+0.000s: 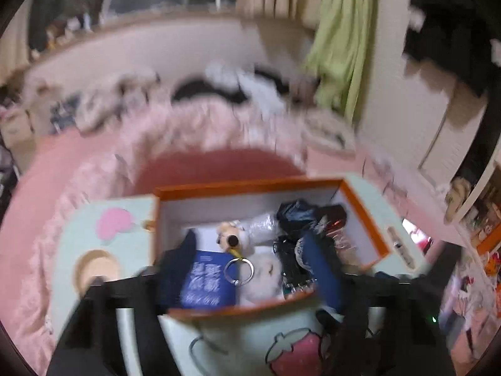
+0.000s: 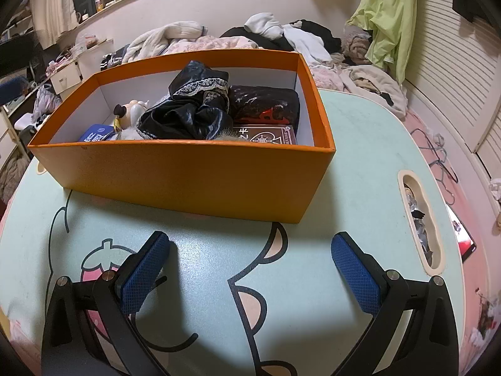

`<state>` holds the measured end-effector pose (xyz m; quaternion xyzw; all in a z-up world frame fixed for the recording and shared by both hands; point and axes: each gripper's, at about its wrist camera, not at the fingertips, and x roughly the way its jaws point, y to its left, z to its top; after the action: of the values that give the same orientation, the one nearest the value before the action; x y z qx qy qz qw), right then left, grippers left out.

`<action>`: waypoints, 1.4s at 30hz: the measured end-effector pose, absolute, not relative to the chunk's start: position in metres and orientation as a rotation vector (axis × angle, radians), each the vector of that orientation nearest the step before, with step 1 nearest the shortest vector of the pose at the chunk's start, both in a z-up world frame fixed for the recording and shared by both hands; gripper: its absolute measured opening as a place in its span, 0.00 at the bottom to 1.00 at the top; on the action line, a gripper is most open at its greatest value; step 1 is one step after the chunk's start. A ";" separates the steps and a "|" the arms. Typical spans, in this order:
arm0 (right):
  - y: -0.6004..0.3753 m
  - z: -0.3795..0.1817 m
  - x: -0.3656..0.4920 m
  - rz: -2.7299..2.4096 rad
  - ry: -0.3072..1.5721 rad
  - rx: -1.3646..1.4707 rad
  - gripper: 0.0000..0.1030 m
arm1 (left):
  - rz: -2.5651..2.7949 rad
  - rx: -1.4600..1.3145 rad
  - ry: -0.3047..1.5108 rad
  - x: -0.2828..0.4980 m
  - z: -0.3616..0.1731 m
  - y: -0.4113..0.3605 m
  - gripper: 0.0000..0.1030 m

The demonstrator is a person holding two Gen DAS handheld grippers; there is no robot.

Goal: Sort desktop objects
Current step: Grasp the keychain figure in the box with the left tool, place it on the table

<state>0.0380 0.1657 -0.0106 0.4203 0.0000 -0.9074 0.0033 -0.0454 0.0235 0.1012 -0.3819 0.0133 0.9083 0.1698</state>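
Note:
An orange box [image 2: 194, 181] stands on the pale green cartoon table [image 2: 360, 172]. It holds a black lace cloth [image 2: 191, 106], a dark red pouch [image 2: 266, 103], a card deck [image 2: 266, 134], a blue packet [image 2: 94, 134] and a small plush keychain [image 2: 131, 109]. My right gripper [image 2: 250, 250] is open and empty above the table, just in front of the box. In the blurred left wrist view my left gripper [image 1: 250, 266] is open over the box [image 1: 250, 185], its fingers either side of the blue packet [image 1: 206, 282], key ring [image 1: 239, 271] and white plush.
A slot handle [image 2: 421, 222] is cut in the table's right side. A pink bed [image 2: 219, 42] with piled clothes lies behind the table. A green cloth [image 2: 388, 15] hangs at the back right. Cables [image 2: 438, 156] lie on the floor at the right.

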 end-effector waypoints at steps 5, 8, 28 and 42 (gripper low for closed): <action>0.169 -0.011 0.035 -2.841 -0.009 1.318 1.00 | 2.544 -1.331 0.105 -0.103 0.053 0.037 0.35; 0.169 -0.010 0.035 -2.841 -0.010 1.318 1.00 | 2.494 -1.427 0.145 -0.117 0.038 0.039 0.34; 0.202 0.020 0.063 -2.829 -0.349 1.090 0.95 | 2.512 -0.940 -0.158 0.016 0.083 -0.004 0.33; 0.151 0.065 -0.021 -2.694 -0.134 1.144 0.65 | 2.463 -1.098 -0.224 0.032 0.017 0.004 0.38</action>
<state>-0.0209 0.1507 0.0652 0.3883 -0.0453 -0.9143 0.1058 0.0323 0.0043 0.0169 -0.3962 -0.0809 0.8887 0.2161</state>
